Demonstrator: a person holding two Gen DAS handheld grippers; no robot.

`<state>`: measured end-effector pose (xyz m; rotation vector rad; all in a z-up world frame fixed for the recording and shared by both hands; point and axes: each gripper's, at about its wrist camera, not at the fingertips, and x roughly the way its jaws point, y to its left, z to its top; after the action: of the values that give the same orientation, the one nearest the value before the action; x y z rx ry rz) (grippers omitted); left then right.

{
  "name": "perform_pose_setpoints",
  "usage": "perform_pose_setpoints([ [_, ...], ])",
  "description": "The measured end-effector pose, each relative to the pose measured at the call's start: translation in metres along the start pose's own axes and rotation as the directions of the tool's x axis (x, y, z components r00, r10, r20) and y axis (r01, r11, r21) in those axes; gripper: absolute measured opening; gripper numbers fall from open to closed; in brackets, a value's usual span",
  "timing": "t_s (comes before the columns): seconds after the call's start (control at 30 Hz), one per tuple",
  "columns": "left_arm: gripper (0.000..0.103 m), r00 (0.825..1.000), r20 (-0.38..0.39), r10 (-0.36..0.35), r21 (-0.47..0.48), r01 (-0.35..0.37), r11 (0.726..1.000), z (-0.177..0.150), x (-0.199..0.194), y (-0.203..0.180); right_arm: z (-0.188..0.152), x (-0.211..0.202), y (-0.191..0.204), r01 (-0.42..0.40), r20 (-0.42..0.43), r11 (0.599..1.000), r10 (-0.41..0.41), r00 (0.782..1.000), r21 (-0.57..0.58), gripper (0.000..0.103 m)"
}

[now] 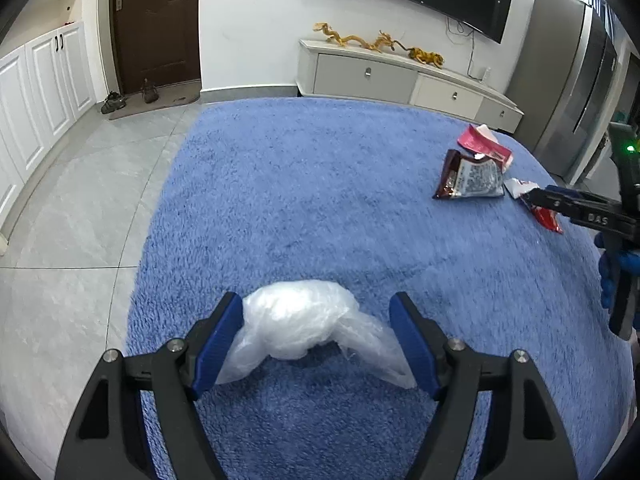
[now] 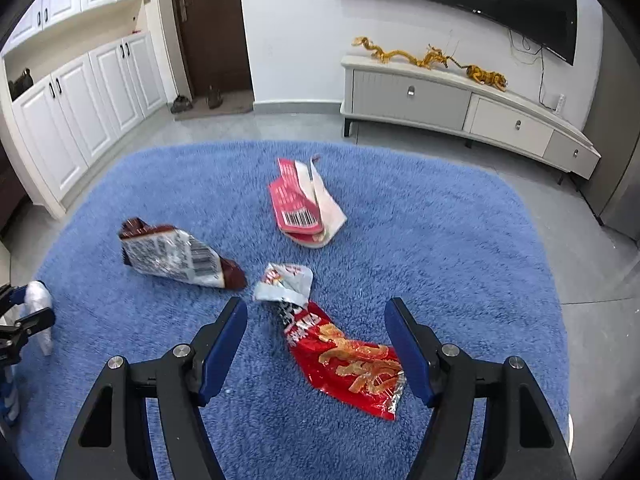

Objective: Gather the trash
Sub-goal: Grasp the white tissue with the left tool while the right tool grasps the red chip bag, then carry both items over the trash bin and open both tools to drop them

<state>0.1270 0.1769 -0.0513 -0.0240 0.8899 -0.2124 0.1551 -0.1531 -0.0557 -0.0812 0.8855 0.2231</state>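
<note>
The shaggy blue pile rug (image 2: pixel 440 240) carries all the litter, and its deep, soft fibres are the first hazard: a tool pressed too low could snag pile along with the trash, or push a flat wrapper down into the fibres instead of lifting it. The crumpled clear plastic bag (image 1: pixel 304 328) lies on the near part of the rug between the spread fingers of the left tool (image 1: pixel 316 340); the left pad looks to be touching it, the right pad stands apart, so it is released, not clamped. The film is slick and springy, so a close on one loose flap may let the bulk slide free. The flat red foil snack packet (image 2: pixel 344 360) lies between the parted fingers of the right tool (image 2: pixel 316 344), also released, with neither pad on it; lying flat and skewed toward the right finger, it may slip under a pad or be caught only by a corner. The brown-and-silver snack bag (image 2: pixel 180 256) and the folded pink-and-white wrapper (image 2: pixel 304 204) rest further out, near the red packet, and a sweep could knock them away. No bin shows in either view.
</note>
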Motion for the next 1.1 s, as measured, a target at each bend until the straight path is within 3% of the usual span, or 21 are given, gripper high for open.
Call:
perform_pose_setpoints([
  [0.1, 0.055, 1.0, -0.003, -0.011, 0.002, 0.011, 1.0, -0.002, 0.0, -0.002, -0.007, 0.008, -0.003, -0.006, -0.018, 1.0, 0.006, 1.0, 0.003, 0.069],
  [0.2, 0.042, 1.0, 0.005, 0.0, 0.004, 0.0, 1.0, -0.005, -0.003, -0.004, -0.015, 0.01, -0.008, 0.008, -0.021, 1.0, -0.008, 1.0, 0.002, 0.054],
  [0.27, 0.039, 1.0, 0.012, 0.001, -0.006, -0.001, 1.0, -0.007, -0.005, -0.004, -0.018, 0.006, -0.012, -0.008, -0.015, 1.0, 0.008, 1.0, 0.011, 0.042],
  [0.47, 0.032, 0.999, 0.034, -0.013, -0.012, 0.013, 1.0, -0.009, -0.015, -0.012, -0.028, -0.014, -0.023, -0.039, 0.023, 0.998, 0.038, 0.999, 0.046, 0.023],
  [0.83, 0.029, 0.993, 0.091, -0.071, 0.039, 0.068, 0.997, -0.009, -0.044, -0.064, -0.06, -0.076, -0.031, -0.087, 0.112, 0.989, 0.073, 0.991, 0.117, 0.021],
  [1.1, 0.029, 0.983, 0.137, -0.119, 0.098, 0.106, 0.99, -0.01, -0.058, -0.129, -0.086, -0.12, -0.046, -0.02, 0.15, 0.987, -0.004, 0.989, 0.16, 0.021],
])
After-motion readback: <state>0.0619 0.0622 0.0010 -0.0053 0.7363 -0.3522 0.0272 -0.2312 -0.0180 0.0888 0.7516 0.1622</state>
